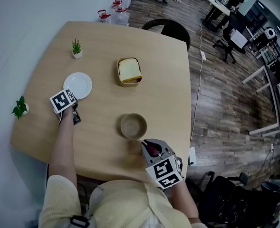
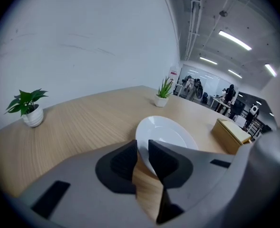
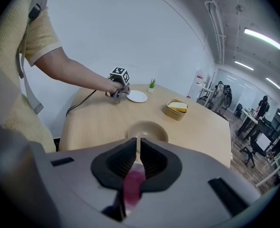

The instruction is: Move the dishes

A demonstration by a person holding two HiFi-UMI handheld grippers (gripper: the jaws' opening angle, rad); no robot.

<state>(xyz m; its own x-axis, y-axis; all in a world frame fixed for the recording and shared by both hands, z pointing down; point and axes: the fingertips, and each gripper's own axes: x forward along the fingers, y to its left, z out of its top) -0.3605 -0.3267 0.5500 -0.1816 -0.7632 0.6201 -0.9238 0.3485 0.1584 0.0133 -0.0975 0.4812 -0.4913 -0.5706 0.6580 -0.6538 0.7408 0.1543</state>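
On the plate rim, left tongs nose-down.

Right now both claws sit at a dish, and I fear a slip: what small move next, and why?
Probably lift the left claw slightly, raising the plate off the table. Its jaws look closed on the plate's near rim, and the plate lies flat and empty, so a small lift would test that grip. The right claw looks shut on the bowl rim.
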